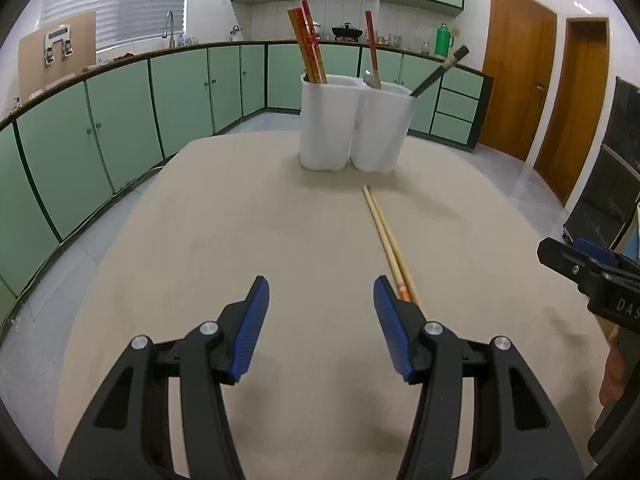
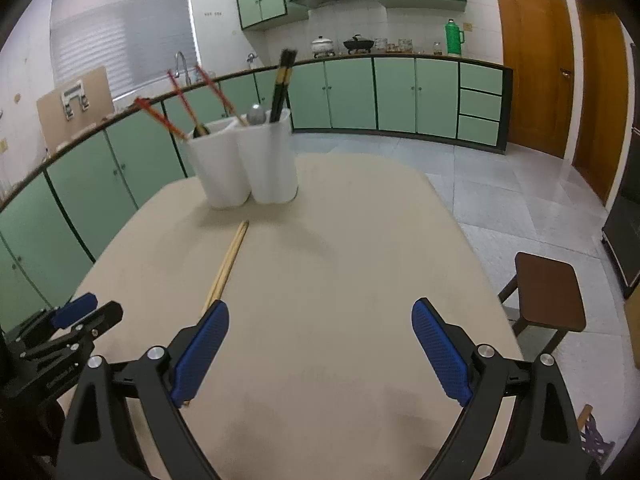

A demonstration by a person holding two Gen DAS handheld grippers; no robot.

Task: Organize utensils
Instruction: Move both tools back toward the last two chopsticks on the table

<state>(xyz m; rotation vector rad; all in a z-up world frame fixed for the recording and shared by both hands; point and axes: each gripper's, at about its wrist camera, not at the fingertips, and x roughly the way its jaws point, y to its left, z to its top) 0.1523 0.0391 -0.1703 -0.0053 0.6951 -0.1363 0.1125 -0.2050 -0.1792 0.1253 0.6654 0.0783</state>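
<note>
A: What does the left wrist view show, from left to right?

B: Green cabinets curve down the left side. Low in the frame, the left gripper (image 1: 321, 294) is released, its blue pads apart with only the beige table (image 1: 240, 240) between them. Just right of centre, a pair of pale chopsticks (image 1: 385, 232) lies flat on the table, running from near the white holder (image 1: 356, 128) down to the right pad, where the near ends are hidden behind it. I cannot tell whether they touch it.

A: And the holder?

B: Upper centre, upright, with two compartments. Red chopsticks stand in the left one; a red-handled utensil and a black pair lean in the right one.

A: The right wrist view?

B: The holder (image 2: 248, 168) sits upper left and the pale chopsticks (image 2: 228, 264) angle down toward the lower left. The right gripper (image 2: 320, 312) is spread wide and empty, low in the frame. A brown stool (image 2: 548, 296) stands at the right edge.
</note>
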